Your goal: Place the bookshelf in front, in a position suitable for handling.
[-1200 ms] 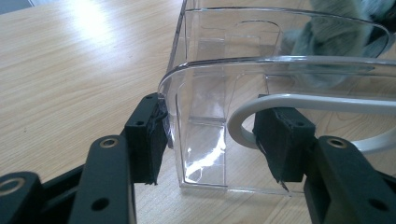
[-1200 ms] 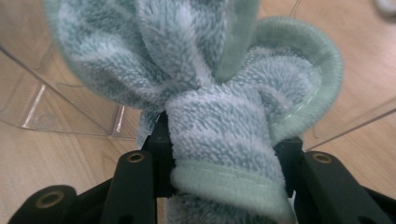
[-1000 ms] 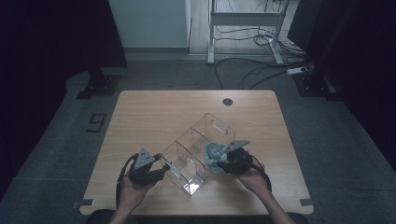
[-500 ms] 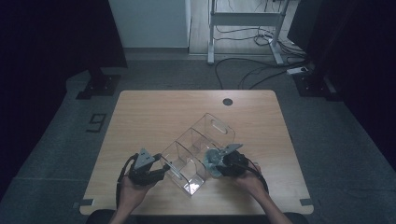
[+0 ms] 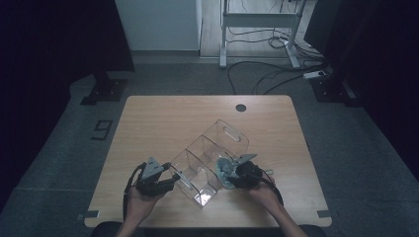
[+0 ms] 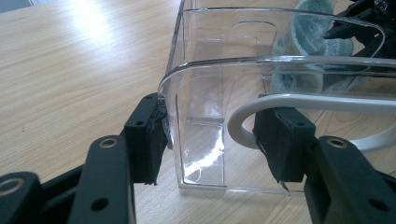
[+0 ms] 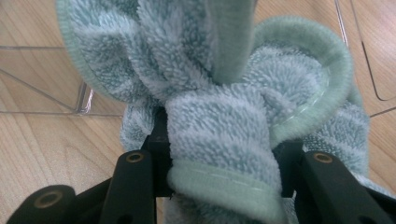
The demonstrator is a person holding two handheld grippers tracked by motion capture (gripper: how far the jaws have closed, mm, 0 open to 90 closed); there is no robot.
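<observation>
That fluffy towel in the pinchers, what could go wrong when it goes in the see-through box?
The towel is bunched and bulky in the right gripper, so a loose fold might catch on the clear box wall and hang outside instead of dropping in. The left gripper only pinches one corner of the box, so a hard push from the towel could perhaps twist or slide the light box across the table.

The bunched towel (image 7: 219, 126) hides the right gripper (image 7: 219, 163) pads (its top edge cut off).
</observation>
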